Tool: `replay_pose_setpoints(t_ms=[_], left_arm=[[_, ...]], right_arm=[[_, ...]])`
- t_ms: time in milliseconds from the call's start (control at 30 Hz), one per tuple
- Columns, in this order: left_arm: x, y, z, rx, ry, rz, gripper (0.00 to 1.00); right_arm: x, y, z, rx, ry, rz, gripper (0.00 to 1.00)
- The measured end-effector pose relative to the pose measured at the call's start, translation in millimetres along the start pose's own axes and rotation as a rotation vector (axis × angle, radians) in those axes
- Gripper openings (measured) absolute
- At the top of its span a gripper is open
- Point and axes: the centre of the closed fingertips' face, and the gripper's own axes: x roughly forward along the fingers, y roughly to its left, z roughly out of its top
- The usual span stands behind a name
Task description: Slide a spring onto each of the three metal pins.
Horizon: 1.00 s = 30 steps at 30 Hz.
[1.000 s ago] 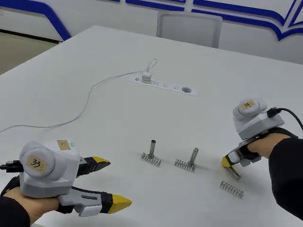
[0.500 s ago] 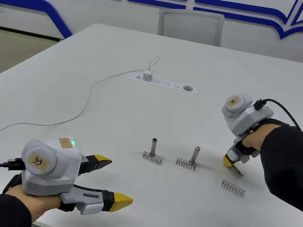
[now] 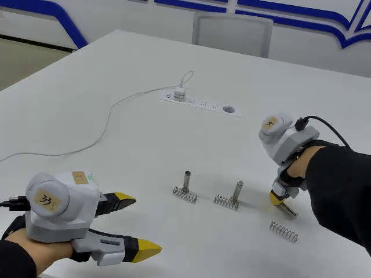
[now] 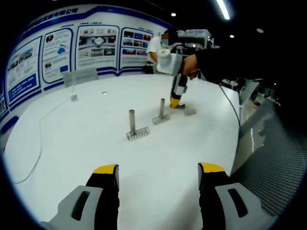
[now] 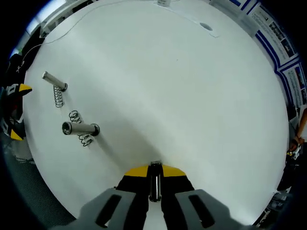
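Centrally, the left pin point(image 3: 186, 180) and the middle pin point(image 3: 237, 189) stand upright on the white desk point(image 3: 145, 133). Each has a spring lying flat at its foot: the left spring point(image 3: 185, 195) and the middle spring point(image 3: 226, 201). A third spring point(image 3: 283, 231) lies loose nearer the desk's front. The third pin point(image 5: 154, 184) is tilted and pinched between the closed fingers point(image 5: 139, 175) of the right gripper point(image 3: 278, 200), just above that loose spring. Whether its lower end touches the desk cannot be told.

The springs look like light, thin-wire coils that are soft along their length, so they would probably roll, squash or flick away under a hard pinch. A gentle hold across the coils near one end seems best, leaving the bore free to meet a pin's top. The pins look stiff, smooth and narrow-footed, and are likely to topple under a sideways push.

The left gripper point(image 3: 132, 225) hovers empty with its fingers spread, well apart from the pins. A power strip point(image 3: 200, 103) lies at the far side.
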Motion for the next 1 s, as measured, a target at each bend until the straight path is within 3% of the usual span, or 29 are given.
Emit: replay_pose_setpoints(t_ms=[100,367,567,767,1000], left_arm=[[-0.9,1.2,0.5,0.002,-0.001,0.004,0.68],[-4.3,1.7,5.1,0.01,-0.013,0.014,0.67],[-3.0,0.8,4.9,0.021,-0.007,0.006,0.67],[-3.5,1.0,4.7,0.022,-0.005,0.008,0.66],[-3.8,1.0,4.2,0.022,-0.004,0.008,0.66]], right_arm=[[-0.9,-2.2,-0.2,0.006,-0.028,-0.011,0.08],[-5.2,-3.7,-2.6,0.088,-0.178,0.021,0.08],[-23.6,0.5,2.8,0.097,-0.266,0.021,0.08],[-35.1,2.6,2.5,0.101,-0.324,0.019,0.08],[-42.5,7.9,-8.9,0.113,-0.379,0.017,0.08]])
